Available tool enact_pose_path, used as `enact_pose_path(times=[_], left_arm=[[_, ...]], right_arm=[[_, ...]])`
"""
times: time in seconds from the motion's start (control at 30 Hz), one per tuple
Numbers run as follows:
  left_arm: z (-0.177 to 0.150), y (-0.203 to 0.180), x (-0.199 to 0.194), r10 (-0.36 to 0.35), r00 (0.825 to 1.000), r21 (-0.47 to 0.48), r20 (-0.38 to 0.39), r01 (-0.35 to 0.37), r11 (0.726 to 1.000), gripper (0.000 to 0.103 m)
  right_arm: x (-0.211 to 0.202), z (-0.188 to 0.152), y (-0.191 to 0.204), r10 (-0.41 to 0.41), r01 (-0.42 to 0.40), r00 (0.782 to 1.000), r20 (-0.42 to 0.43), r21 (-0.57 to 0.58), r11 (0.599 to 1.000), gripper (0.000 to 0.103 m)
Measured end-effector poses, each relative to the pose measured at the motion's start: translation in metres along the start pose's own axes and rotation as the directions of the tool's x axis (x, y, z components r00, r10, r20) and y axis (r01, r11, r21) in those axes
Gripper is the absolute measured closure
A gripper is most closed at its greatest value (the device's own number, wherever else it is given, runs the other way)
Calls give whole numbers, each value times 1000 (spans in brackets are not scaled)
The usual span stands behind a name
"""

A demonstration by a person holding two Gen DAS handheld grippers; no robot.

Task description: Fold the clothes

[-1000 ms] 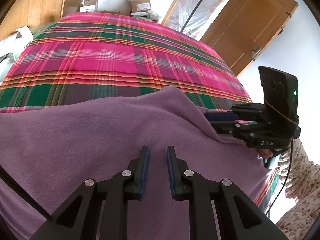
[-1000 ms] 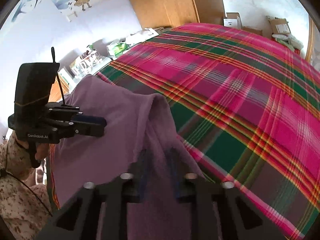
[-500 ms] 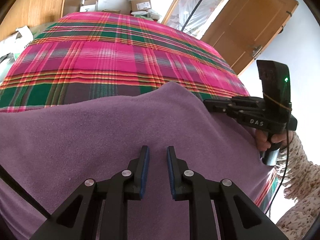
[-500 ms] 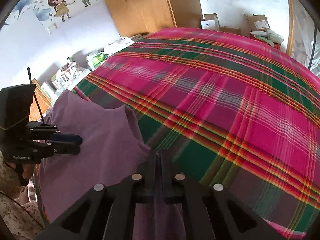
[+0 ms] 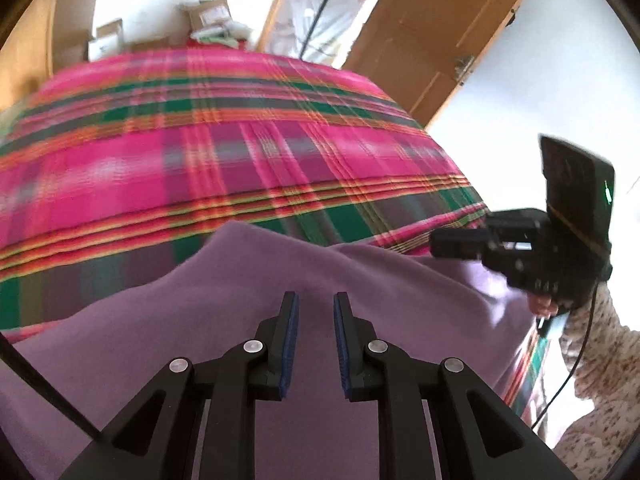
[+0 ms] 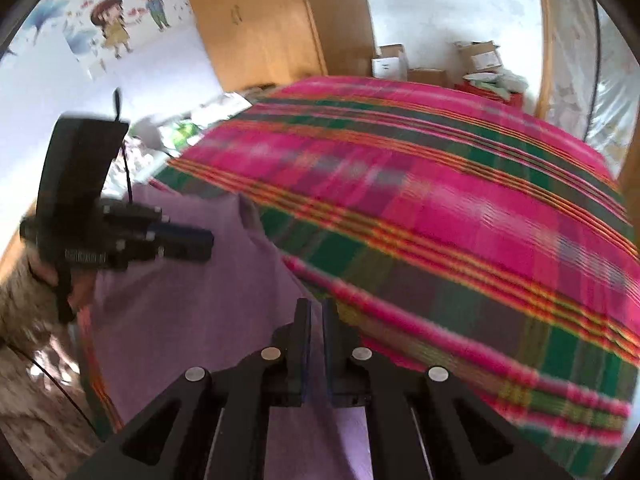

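a purple garment point(image 5: 248, 288) lies spread on the near part of a bed with a pink-and-green plaid bedspread point(image 5: 224, 160). the left gripper point(image 5: 316, 312) hovers over the cloth — jaws a little apart, nothing between them. the right gripper point(image 6: 316, 316) sits at the garment's edge, its jaws barely parted and opening — the narrow gap between them looks empty.

Black claw point(image 5: 316, 344), blue pads, silver screws; floral cream sleeve point(image 5: 600, 364).
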State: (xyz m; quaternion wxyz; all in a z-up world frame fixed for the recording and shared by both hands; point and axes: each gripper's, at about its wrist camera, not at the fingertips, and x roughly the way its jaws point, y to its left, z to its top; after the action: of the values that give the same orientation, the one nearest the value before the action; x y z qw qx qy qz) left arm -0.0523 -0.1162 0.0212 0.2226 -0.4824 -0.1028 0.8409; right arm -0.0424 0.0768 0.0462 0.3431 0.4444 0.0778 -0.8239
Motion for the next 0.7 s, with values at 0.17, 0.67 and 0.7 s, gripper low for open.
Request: enact_pose_path(times=[0.17, 0.67, 0.7], left_arm=[[5, 12, 9, -3, 1000, -82, 0, 3, 997, 85], [6, 13, 7, 23, 1000, -125, 6, -22, 992, 85], [6, 14, 7, 21, 1000, -127, 4, -21, 992, 85]], right_arm=[[-2, -24, -5, -76, 77, 997, -30, 15, 997, 88], [-22, -39, -34, -90, 85, 995, 29, 136, 987, 101], [-22, -39, -37, -91, 85, 995, 31, 152, 985, 101]])
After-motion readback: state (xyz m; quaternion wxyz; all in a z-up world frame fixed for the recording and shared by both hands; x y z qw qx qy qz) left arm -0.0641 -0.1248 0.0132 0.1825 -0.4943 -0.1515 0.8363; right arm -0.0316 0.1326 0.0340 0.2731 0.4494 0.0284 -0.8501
